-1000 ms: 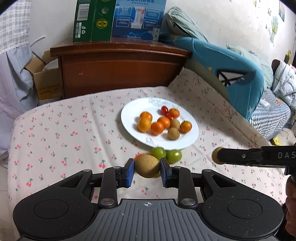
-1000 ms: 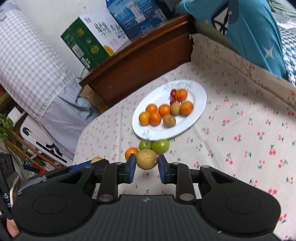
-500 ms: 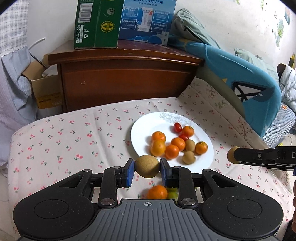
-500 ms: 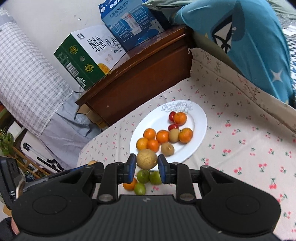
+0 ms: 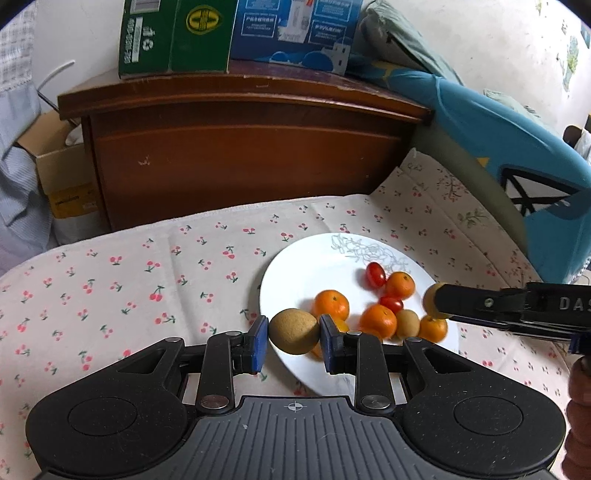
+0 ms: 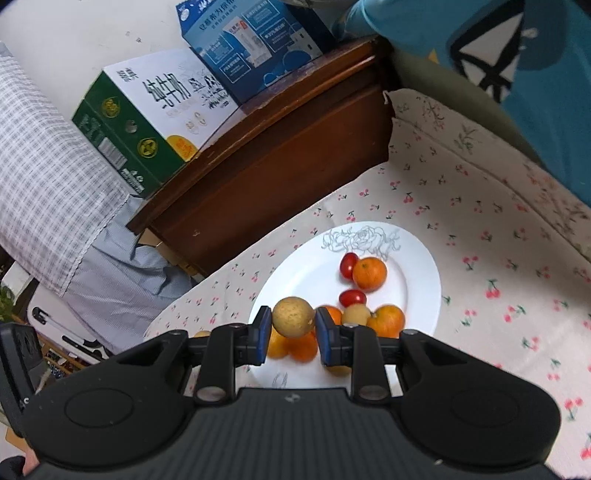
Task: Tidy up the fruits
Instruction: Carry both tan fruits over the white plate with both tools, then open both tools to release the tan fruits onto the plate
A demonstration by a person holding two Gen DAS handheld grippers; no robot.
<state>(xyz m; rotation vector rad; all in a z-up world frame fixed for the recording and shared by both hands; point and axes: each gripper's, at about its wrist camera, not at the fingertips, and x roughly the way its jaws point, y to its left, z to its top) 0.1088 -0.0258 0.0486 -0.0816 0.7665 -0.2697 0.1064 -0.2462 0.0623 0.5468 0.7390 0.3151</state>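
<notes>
- Over the near rim of the white round plate (image 5: 295, 266), the left gripper (image 5: 294, 341) pinches a round tan-brown fruit (image 5: 293, 331) between its blue pads (image 5: 260, 341) — the fruit hangs at the plate's near left edge.
- Right gripper (image 6: 290, 334): pressed onto a second round yellowish-tan fruit (image 6: 293, 316), held above the near left part of the same plate (image 6: 424, 280); in the left wrist view this gripper reaches in from the right (image 5: 436, 304), its fruit over the plate's right side.
- On the plate: several small orange mandarins (image 5: 331, 304), two red cherry tomatoes (image 5: 375, 274) towards the far side, and a small brown kiwi-like fruit (image 5: 407, 324) — all clustered in the near and right half; the far left of the plate is bare, with a grey floral line drawing (image 6: 360, 238) at the far rim.
- Plate support: a cream cloth printed with red cherries (image 5: 129, 280).
- Beyond the cloth: a dark brown wooden cabinet (image 5: 240, 158); on its top, a green carton (image 5: 173, 37) at left and a blue carton (image 5: 291, 33) just beside it at right.
- Far right: a teal padded cover (image 5: 517, 147).
</notes>
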